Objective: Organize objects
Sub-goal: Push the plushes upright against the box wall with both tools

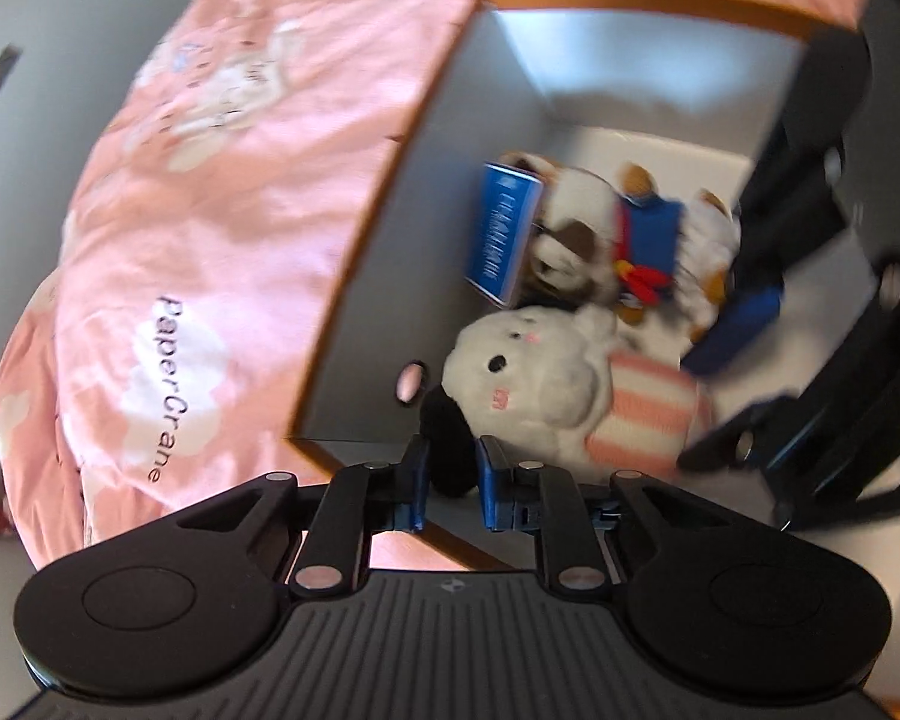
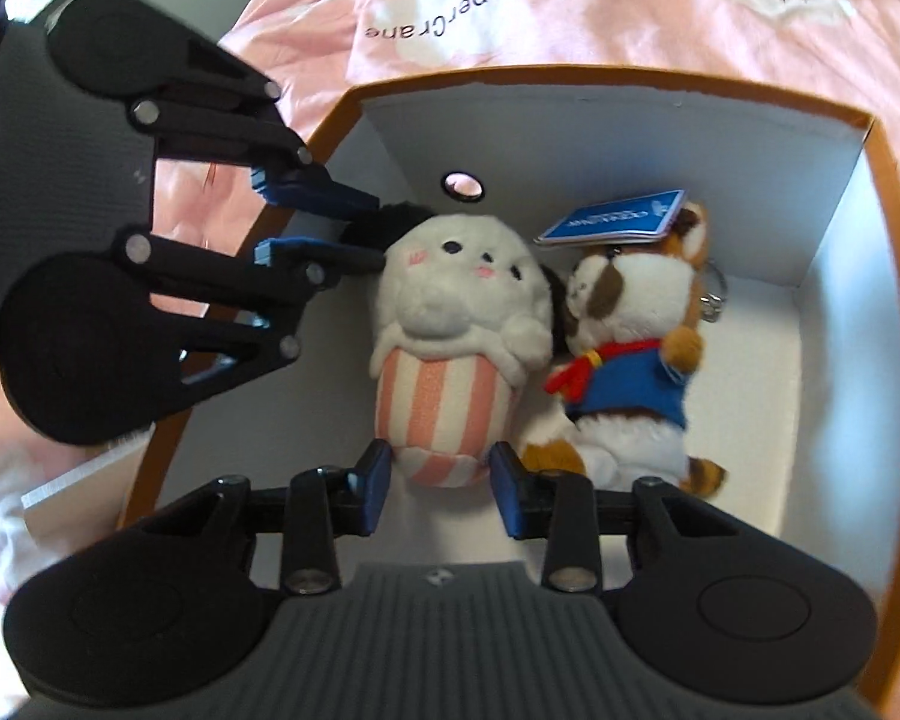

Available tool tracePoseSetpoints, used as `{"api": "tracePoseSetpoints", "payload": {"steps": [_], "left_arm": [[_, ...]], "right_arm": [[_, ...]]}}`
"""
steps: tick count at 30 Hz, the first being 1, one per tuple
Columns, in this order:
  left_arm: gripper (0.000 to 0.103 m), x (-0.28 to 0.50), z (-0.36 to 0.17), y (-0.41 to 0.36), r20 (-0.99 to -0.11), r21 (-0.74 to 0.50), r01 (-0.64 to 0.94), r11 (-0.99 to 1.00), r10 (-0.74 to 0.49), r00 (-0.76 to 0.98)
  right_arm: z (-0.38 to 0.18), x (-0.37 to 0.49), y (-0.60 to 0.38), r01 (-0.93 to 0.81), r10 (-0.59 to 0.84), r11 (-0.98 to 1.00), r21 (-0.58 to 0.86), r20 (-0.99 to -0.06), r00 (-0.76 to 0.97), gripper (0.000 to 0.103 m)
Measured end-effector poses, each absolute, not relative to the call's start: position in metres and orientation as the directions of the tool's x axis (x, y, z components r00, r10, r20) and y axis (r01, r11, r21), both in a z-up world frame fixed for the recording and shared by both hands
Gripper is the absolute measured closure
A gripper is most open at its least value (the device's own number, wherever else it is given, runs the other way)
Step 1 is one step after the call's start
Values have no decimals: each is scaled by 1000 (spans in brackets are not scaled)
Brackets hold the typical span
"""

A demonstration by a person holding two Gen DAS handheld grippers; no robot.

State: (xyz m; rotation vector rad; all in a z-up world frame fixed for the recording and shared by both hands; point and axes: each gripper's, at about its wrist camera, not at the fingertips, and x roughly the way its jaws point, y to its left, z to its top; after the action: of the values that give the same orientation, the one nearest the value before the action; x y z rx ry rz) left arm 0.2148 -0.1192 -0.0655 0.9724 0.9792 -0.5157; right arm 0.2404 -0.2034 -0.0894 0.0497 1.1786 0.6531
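A white plush with a pink-striped body (image 2: 450,348) lies inside an orange-rimmed white box (image 2: 630,120). Beside it lies a brown-and-white plush in a blue vest (image 2: 630,324) with a blue tag (image 2: 612,217). My right gripper (image 2: 441,483) is open, its fingers on either side of the striped plush's bottom end. My left gripper (image 1: 453,483) is slightly open around the plush's black ear (image 1: 447,450); I cannot tell if the pads touch it. In the right wrist view the left gripper (image 2: 366,234) comes in from the left. In the left wrist view the striped plush (image 1: 546,384) sits just ahead.
The box rests on a pink printed bedspread (image 1: 198,210), also seen in the right wrist view (image 2: 630,6). The box wall has a round hole (image 2: 463,185). A white box lid (image 2: 84,492) lies at the left of the box.
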Motion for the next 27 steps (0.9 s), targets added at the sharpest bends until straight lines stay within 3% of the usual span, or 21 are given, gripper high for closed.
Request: {"api": "tracePoseSetpoints", "payload": {"steps": [7, 15, 16, 18, 20, 25, 26, 27], "left_arm": [[80, 222, -50, -106, -903, 294, 744, 600, -81, 422], [80, 215, -58, -110, -900, 263, 715, 648, -102, 423], [80, 215, -57, -108, -901, 255, 713, 654, -108, 421], [80, 216, -57, -107, -901, 246, 712, 658, -115, 418], [80, 215, -57, -105, -899, 245, 714, 656, -122, 421], [80, 216, -56, -104, -902, 232, 720, 654, -132, 411], [80, 216, -56, -103, -902, 232, 721, 653, -134, 411], [80, 216, -56, -102, -902, 231, 722, 652, -135, 410]], "right_arm": [[-98, 253, -187, -435, 514, 814, 386, -827, 227, 69], [-57, 236, -203, -477, 434, 848, 231, -819, 376, 66], [-53, 235, -205, -467, 401, 864, 188, -818, 412, 65], [-50, 236, -208, -447, 335, 888, 108, -818, 468, 48], [-51, 240, -207, -426, 286, 903, 59, -822, 492, 45], [-71, 255, -220, -414, 236, 909, 35, -864, 444, 47], [-77, 260, -218, -401, 227, 915, 39, -872, 433, 61], [-81, 261, -228, -386, 235, 920, 62, -877, 419, 63]]}}
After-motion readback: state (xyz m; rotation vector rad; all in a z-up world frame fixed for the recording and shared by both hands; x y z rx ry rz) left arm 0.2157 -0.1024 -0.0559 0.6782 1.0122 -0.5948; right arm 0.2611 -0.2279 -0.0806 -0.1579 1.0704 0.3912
